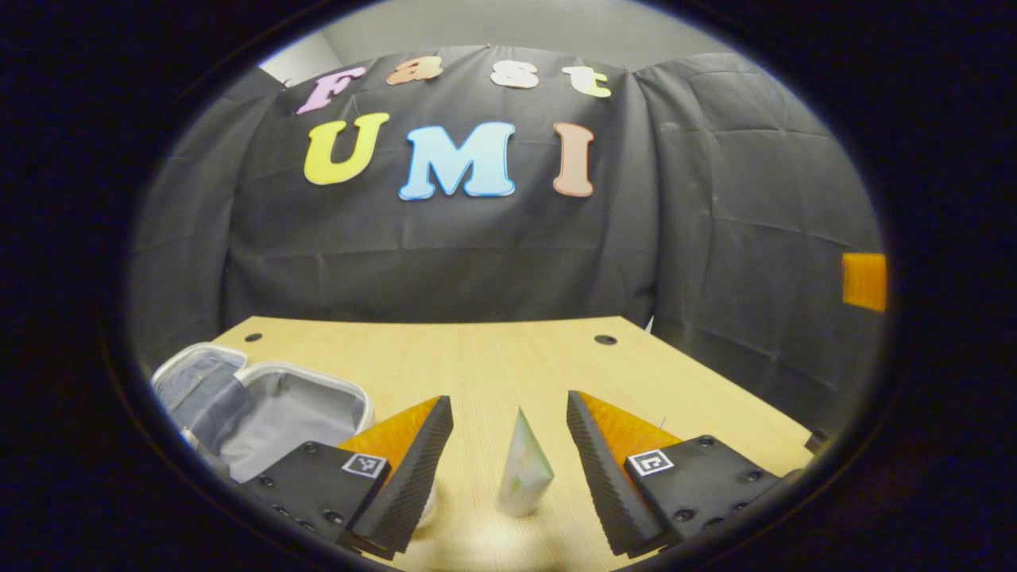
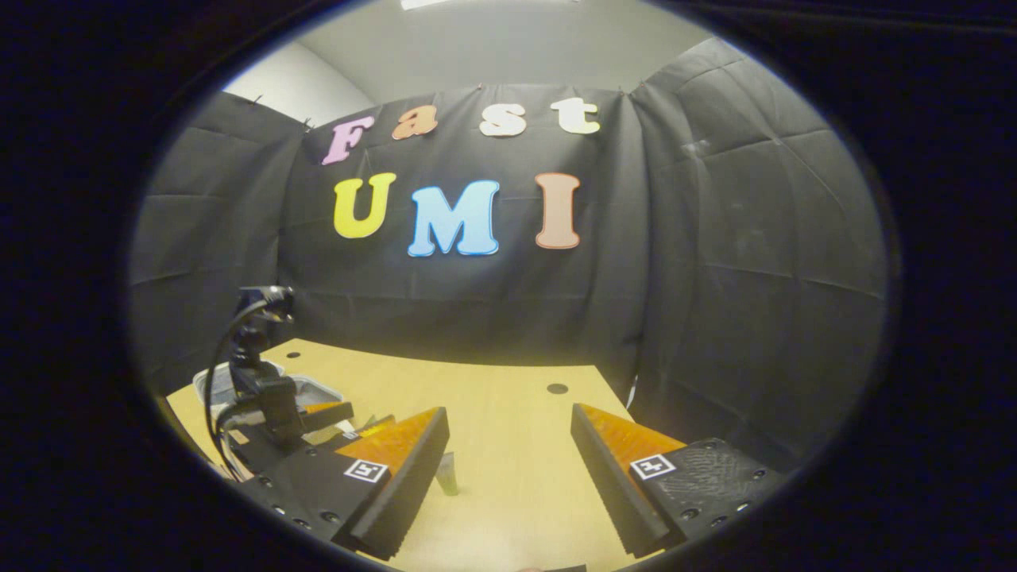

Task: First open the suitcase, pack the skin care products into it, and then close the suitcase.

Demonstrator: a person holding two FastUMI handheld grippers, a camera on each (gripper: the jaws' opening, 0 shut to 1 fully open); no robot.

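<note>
In the left gripper view a pale green and white tube [image 1: 524, 469] stands upright on the wooden table [image 1: 493, 357], between the spread fingers of my left gripper [image 1: 508, 469], which is open and not touching it. The small suitcase [image 1: 262, 405] lies open at the left, its grey lining showing. A white object peeks out behind the left finger [image 1: 413, 469]. In the right gripper view my right gripper [image 2: 508, 469] is open over bare table [image 2: 508, 413]. The left gripper [image 2: 334, 417] and its camera mount appear at the left there, with the tube [image 2: 447, 475] beside them and the suitcase [image 2: 238, 381] behind.
The table has round holes [image 1: 605, 340] near its far corners. Black cloth walls close in behind and on both sides. An orange patch [image 1: 864, 281] sits on the right wall. A cable [image 2: 218, 357] loops off the left gripper's mount.
</note>
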